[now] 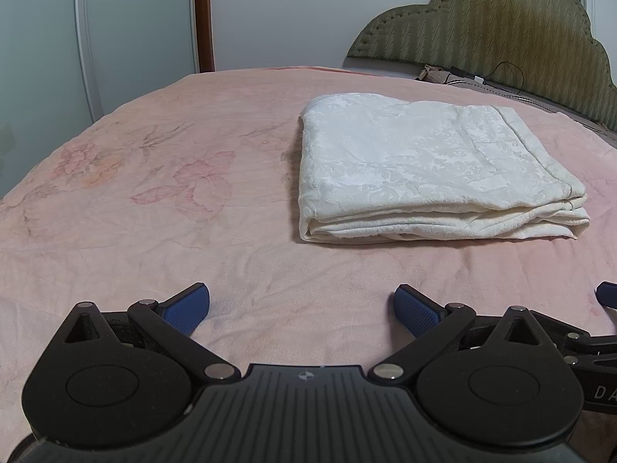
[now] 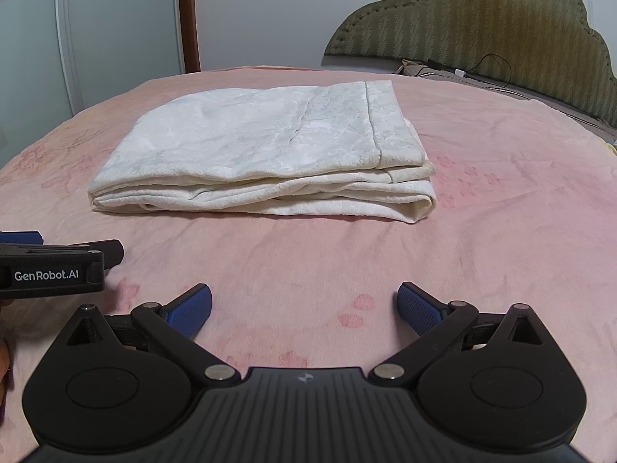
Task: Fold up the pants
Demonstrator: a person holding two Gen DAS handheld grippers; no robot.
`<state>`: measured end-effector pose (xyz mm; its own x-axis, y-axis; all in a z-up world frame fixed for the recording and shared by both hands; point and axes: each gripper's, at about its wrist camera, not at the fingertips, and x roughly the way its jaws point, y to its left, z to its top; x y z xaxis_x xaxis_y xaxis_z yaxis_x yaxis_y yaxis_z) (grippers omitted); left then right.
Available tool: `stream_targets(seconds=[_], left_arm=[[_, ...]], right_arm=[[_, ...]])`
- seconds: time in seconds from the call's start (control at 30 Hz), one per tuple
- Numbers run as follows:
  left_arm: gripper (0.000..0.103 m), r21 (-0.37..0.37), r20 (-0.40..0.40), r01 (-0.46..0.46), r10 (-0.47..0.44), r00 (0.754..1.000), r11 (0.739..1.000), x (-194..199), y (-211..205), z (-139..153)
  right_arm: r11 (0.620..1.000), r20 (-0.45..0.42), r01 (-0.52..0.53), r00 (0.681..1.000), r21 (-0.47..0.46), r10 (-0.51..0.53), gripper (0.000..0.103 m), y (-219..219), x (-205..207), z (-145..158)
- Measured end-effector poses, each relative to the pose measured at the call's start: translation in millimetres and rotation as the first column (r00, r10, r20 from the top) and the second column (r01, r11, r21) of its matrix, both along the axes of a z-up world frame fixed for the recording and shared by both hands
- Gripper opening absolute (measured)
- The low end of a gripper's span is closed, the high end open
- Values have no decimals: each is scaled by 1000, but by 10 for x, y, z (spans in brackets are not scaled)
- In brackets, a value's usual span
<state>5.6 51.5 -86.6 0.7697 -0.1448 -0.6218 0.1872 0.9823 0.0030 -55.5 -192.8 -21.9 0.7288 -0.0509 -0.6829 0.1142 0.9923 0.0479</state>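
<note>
Cream-white pants lie folded into a flat rectangular stack on the pink bed sheet, ahead and to the right in the left wrist view. In the right wrist view the same pants lie ahead, a little left of centre, with the hem band on top at the right. My left gripper is open over bare sheet, well short of the pants. My right gripper is open too, nothing between its blue pads. The left gripper's body shows at the left edge of the right wrist view.
The pink floral sheet covers the bed. An olive padded headboard stands at the far right, with a black cable and small items along its base. A pale wardrobe and a brown door frame stand behind.
</note>
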Motion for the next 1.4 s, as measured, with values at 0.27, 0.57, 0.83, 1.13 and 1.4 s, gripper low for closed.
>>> stream_targets(seconds=[0.27, 0.57, 0.83, 1.13, 1.4], left_arm=[[103, -4, 0, 1, -1, 1000, 1000, -12, 18, 2], [102, -6, 0, 5, -5, 1000, 1000, -29, 24, 4], [102, -7, 0, 5, -5, 1000, 1000, -28, 22, 3], [102, -7, 0, 5, -5, 1000, 1000, -28, 22, 3], [102, -7, 0, 5, -5, 1000, 1000, -30, 22, 3]], right_arm=[[1000, -4, 25, 1000, -10, -25, 103, 42, -30, 6], [996, -2, 85, 996, -1, -85, 103, 98, -109, 10], [996, -2, 86, 996, -1, -86, 103, 128, -108, 9], [996, -2, 86, 996, -2, -86, 103, 130, -105, 10], [996, -2, 86, 996, -2, -86, 103, 124, -105, 10]])
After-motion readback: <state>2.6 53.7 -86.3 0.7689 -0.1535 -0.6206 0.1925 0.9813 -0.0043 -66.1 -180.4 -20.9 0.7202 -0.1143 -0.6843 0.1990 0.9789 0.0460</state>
